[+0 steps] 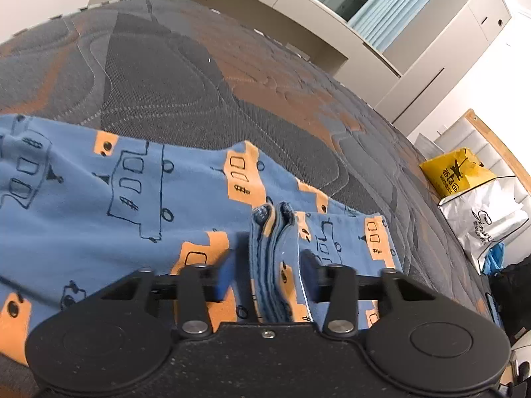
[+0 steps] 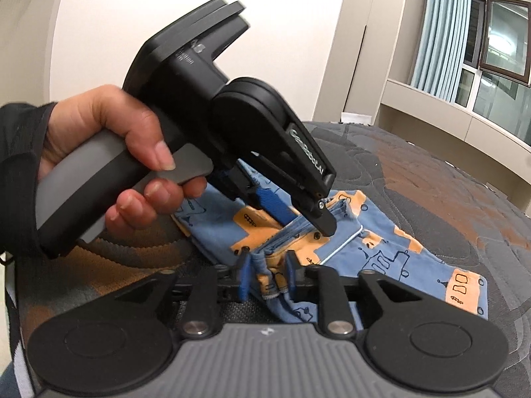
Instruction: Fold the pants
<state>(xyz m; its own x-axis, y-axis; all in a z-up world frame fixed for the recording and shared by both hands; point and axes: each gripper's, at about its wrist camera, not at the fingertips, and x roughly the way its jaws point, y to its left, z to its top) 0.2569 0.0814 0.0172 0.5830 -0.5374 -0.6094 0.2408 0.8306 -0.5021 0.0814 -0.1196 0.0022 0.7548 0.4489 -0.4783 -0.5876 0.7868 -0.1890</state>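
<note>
A bedroom in a home: a quilted grey-and-orange mattress (image 1: 186,86) fills the frame's middle, with pale built-in cupboards (image 1: 415,49) and a blue-curtained window (image 2: 441,30) at upper right, and shopping bags (image 1: 478,199) at the right edge.

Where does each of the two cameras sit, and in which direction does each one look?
Left wrist view: sits on the left gripper, looks forward and down along its fingers at the blue pants on the mattress; a bunched edge of the pants lies between open pads.
Right wrist view: sits on the right gripper, looks across the folded pants; the person's left hand and the left gripper show.
Shared: the pants, the mattress, the left gripper.
</note>
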